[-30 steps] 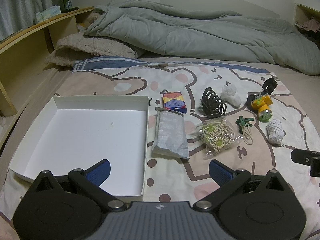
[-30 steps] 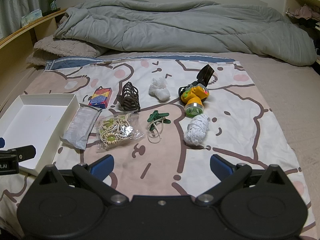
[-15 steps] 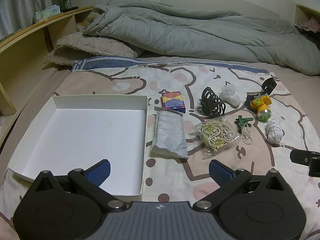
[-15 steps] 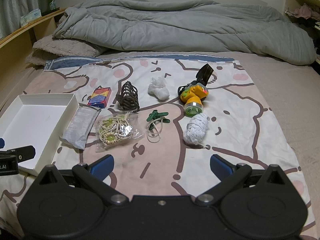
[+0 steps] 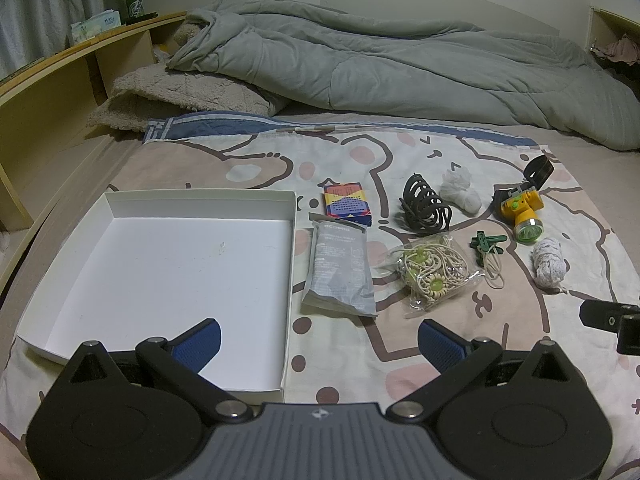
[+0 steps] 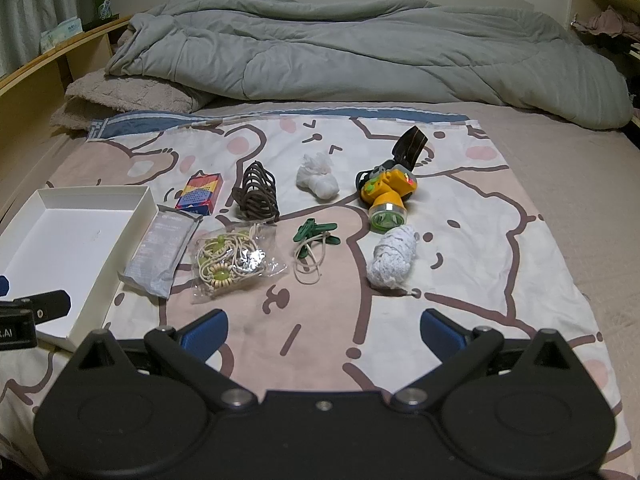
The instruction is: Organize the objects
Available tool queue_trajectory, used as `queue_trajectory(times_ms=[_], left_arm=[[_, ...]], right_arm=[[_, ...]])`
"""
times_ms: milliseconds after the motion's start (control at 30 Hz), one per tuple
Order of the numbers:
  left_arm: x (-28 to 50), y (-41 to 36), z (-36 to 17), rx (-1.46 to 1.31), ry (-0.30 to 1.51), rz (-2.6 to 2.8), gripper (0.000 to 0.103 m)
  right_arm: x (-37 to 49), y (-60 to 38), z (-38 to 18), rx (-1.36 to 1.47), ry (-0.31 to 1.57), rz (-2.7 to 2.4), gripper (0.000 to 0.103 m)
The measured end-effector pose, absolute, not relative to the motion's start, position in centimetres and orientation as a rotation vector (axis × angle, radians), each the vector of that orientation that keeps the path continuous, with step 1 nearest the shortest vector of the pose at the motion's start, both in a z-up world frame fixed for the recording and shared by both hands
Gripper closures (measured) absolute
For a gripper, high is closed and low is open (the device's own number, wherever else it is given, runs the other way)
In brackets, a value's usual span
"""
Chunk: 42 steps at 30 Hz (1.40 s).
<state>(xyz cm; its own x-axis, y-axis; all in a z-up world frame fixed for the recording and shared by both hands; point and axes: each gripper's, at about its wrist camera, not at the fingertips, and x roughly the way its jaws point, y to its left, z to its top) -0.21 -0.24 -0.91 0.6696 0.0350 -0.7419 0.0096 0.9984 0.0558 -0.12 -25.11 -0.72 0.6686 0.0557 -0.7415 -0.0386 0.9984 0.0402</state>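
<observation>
- Hovering low over the bed: left claw [image 5: 319, 336], fingers spread apart, nothing held.
- Right claw [image 6: 324, 330] likewise spread, nothing held.
- White box [image 5: 120, 204] at left on the cartoon sheet [image 6: 460, 240].
- Grey pouch [image 5: 340, 268] just beside box; headlamp [image 6: 386, 196], hair clip [image 6: 258, 192] farther right.

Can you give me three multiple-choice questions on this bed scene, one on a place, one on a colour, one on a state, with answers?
1. What lies right beside the white box?
A. headlamp
B. grey packet
C. hair claw

2. What colour is the headlamp body?
A. yellow
B. red
C. blue

3. What state is the box in?
A. full
B. lidded
C. empty

Answers:
1 B, the grey packet lies along the box's right wall.
2 A, its casing is yellow.
3 C, only bare white floor shows, and both the left gripper and right gripper are open, holding nothing.
</observation>
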Motion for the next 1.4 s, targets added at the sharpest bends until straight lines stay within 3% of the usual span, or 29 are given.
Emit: queue_trajectory(times_ms=[1400], left_arm=[[1.4, -0.8, 0.0, 0.008, 0.817, -0.051, 0.0]], right_arm=[[3.5, -24.4, 1.5, 0.115, 0.774, 0.088, 0.0]])
